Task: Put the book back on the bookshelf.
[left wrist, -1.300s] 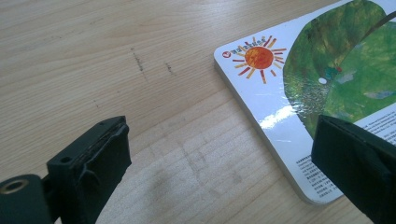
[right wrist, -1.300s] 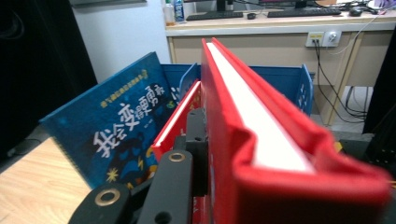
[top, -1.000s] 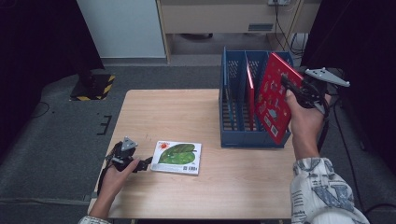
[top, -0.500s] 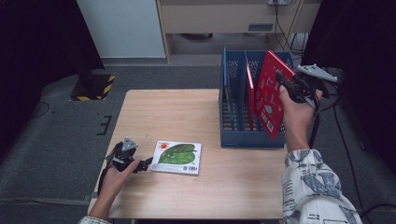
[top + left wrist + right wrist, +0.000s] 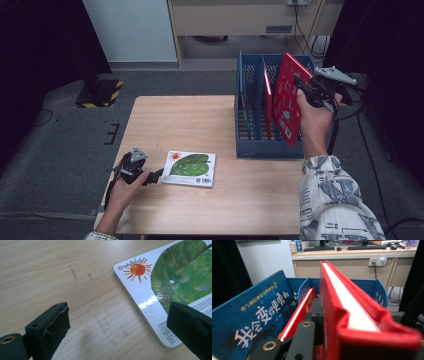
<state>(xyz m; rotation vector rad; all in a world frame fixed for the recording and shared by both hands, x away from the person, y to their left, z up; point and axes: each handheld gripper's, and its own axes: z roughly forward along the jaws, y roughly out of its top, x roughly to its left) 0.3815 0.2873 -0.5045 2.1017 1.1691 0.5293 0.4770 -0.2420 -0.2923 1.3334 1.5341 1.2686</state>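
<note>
My right gripper (image 5: 306,92) is clamped on the top edge of a red hardcover book (image 5: 286,102), holding it tilted above the far right slot of the blue file rack (image 5: 252,147) at the right side of the table (image 5: 200,120). In the right gripper view the red book (image 5: 342,315) runs away from me edge-on, white page block up. I judge it stiff and fairly heavy for a pinch this near one corner; the glossy cover could slip or swing, so a hold closer to the middle of the spine edge would steady it. A thinner red book (image 5: 298,312) already stands in the slot just to the left, and a blue book (image 5: 249,325) leans further left; both, along with the rack's dividers, narrow the gap I must drop into.

My left gripper (image 5: 150,176) rests on the near left of the table with jaws wide apart, holding nothing, just beside a flat green-leaf picture book (image 5: 175,287). That board book looks rigid and light, lying flat, so its edge gives little to grab.
</note>
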